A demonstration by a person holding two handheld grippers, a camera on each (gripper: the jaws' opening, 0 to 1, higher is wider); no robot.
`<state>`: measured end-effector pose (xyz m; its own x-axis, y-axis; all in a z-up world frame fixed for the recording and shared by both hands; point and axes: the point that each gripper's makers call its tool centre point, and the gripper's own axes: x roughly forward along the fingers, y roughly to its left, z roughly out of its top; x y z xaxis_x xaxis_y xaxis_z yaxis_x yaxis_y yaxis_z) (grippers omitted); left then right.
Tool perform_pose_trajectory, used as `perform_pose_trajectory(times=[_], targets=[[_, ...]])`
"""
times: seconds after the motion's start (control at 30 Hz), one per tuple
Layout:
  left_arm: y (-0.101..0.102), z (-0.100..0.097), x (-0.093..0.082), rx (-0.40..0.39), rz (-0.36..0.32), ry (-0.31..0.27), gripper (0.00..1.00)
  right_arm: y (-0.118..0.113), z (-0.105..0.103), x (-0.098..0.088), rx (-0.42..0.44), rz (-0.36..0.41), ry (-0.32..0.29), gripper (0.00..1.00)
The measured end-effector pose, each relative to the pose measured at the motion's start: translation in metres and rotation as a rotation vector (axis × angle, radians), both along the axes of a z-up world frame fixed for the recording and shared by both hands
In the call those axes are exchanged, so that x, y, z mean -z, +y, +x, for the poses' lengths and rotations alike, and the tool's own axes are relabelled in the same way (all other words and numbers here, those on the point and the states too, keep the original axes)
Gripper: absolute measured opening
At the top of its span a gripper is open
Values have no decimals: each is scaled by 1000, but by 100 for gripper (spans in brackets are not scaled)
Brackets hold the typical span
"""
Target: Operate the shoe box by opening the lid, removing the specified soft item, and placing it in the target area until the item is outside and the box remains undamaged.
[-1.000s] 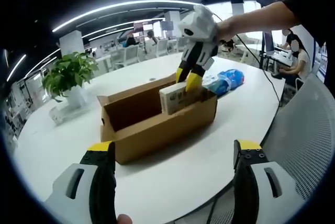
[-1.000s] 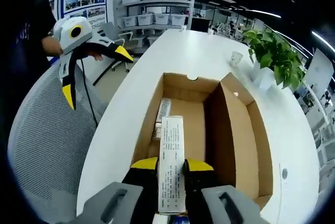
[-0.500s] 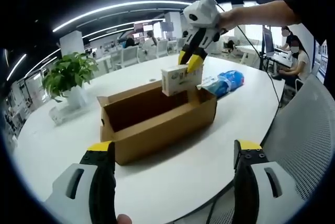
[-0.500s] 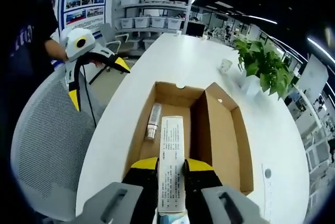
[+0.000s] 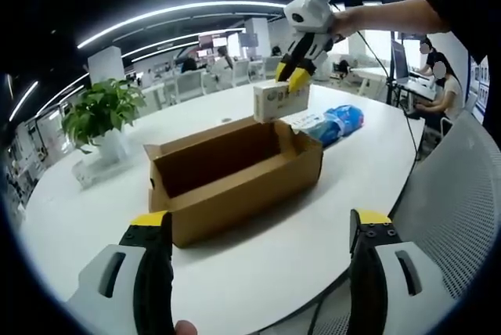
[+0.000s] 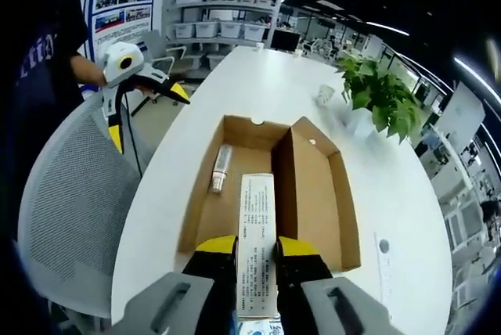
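The right gripper [image 6: 256, 250] is clamped on a white carton [image 6: 257, 241], its yellow-tipped jaws pressed against the carton's two long sides. In the left gripper view the same gripper [image 5: 293, 80] holds the carton [image 5: 280, 101] in the air above the far end of the box [image 5: 235, 178], clear of its rim. The box is plain brown cardboard, open at the top, with its lid [image 6: 318, 194] folded out flat along one long side, seen in the right gripper view beside the box [image 6: 235, 186]. Inside, near the far end wall, lies a small tube [image 6: 220, 169] on the box floor. The box sits on a long white table [image 5: 258, 261]. Just beyond the box in the left gripper view lies a blue and white soft pack [image 5: 333, 122] on the table, near the box's far end. A potted plant [image 5: 106, 120] stands farther off on the table, well apart from the box. The left gripper [image 5: 258, 268] is held low over the near table edge with its jaws spread wide and nothing between them; in the right gripper view it [image 6: 141, 112] hangs beside a grey mesh chair [image 6: 70, 225], off the table's side. A person's arm [image 5: 391, 16] reaches in behind the right gripper.
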<state>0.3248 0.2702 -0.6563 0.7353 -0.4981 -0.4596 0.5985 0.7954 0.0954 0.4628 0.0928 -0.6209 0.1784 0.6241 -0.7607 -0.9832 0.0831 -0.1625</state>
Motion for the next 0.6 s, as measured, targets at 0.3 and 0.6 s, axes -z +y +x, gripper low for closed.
perform_pose_trajectory(times=[0.3,0.6], targets=[[0,1,-2,-5,-20,-2,95,-26,3,-2,20,-26,-14,14],[0,2,-4,-12,-46,-7,98,-58,10,1,50,-64,-39,14]])
